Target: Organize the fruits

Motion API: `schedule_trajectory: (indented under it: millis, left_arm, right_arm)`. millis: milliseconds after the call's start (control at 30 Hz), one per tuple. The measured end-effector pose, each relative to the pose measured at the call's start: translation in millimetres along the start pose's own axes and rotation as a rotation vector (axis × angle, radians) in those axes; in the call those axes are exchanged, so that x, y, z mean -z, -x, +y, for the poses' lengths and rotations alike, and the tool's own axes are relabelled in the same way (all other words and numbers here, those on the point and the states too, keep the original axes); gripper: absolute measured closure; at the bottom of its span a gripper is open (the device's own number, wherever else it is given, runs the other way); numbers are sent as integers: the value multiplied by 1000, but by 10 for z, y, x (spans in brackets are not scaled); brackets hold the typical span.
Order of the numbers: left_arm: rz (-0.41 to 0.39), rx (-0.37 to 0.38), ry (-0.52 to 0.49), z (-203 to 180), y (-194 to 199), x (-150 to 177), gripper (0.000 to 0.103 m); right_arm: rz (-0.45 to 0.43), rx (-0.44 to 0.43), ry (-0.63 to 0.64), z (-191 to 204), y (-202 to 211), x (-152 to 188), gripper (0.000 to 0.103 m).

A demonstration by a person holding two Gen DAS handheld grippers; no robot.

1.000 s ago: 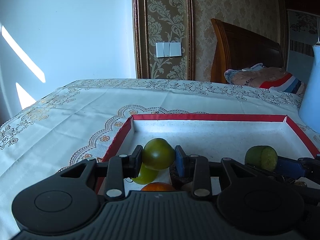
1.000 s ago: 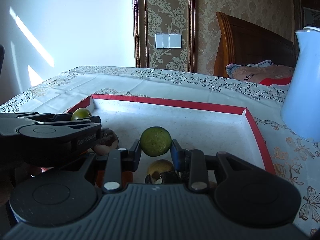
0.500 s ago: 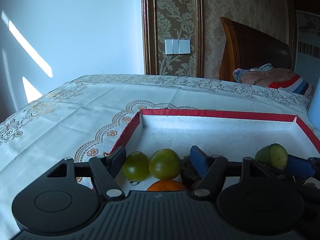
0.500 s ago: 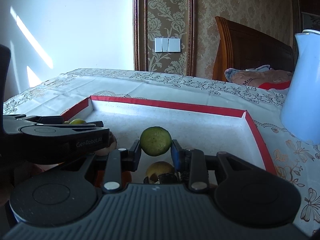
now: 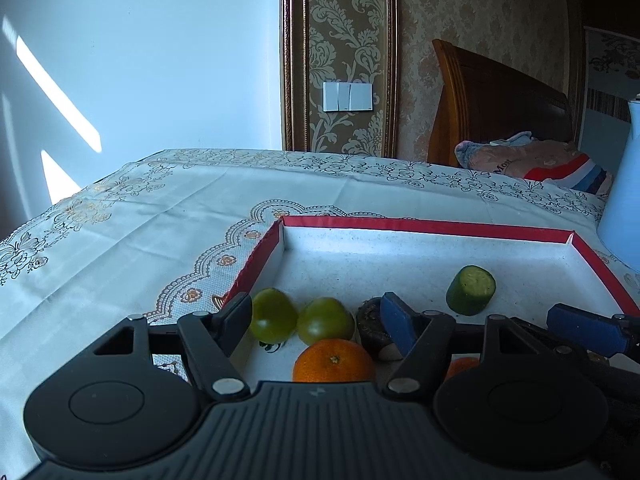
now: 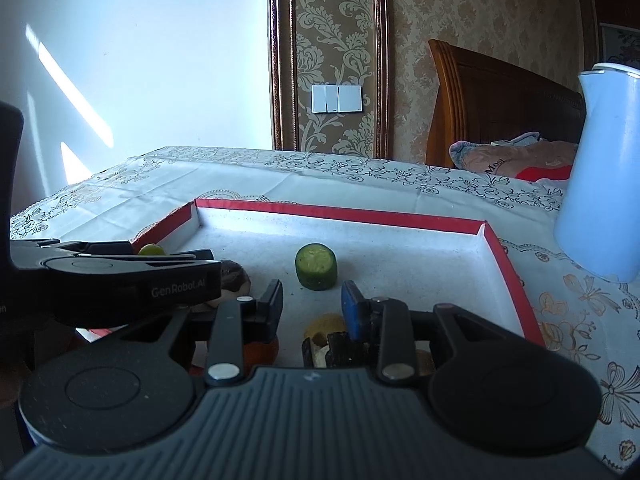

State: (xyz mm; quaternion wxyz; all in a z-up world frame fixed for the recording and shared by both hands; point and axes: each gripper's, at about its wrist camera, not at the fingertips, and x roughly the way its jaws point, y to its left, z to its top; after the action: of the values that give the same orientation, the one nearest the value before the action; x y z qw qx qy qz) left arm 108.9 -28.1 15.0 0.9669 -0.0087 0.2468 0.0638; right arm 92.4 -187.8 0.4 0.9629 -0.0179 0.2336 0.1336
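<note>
Green fruit: two round ones (image 5: 273, 315) (image 5: 326, 320) lie side by side, touching, between the left claw's (image 5: 318, 316) spread fingers, in the near left corner of the red tray (image 5: 424, 224).
Left claw: wide, holding nothing.
Right claw (image 6: 312, 308): wide, empty; the cut green piece (image 6: 316, 266) stands just ahead of its tips.
Orange (image 5: 333, 362): just under the left claw, near its body.
Handling, as I judge: green fruit smooth, firm, apt to roll or slip; take each across its widest middle, gently. Cut piece is light, flat-ended; grip its curved sides.
Bench: patterned cloth (image 5: 140, 216) under the tray.
</note>
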Motion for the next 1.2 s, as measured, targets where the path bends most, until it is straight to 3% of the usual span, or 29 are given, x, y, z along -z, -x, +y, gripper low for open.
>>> schedule_trajectory:
  millis: [433,800,1200]
  left_arm:
    - [24,38,8,62,303,144,32]
    - [-16,46,9,111,648,275,32]
    - [-6,40,1,66,780,442,32]
  right_arm:
    - [-28,12,-24,24,299,90,68]
    - [-44,17,-45,93,588,227,64]
    - [-47,65,-90,123,784,409,58]
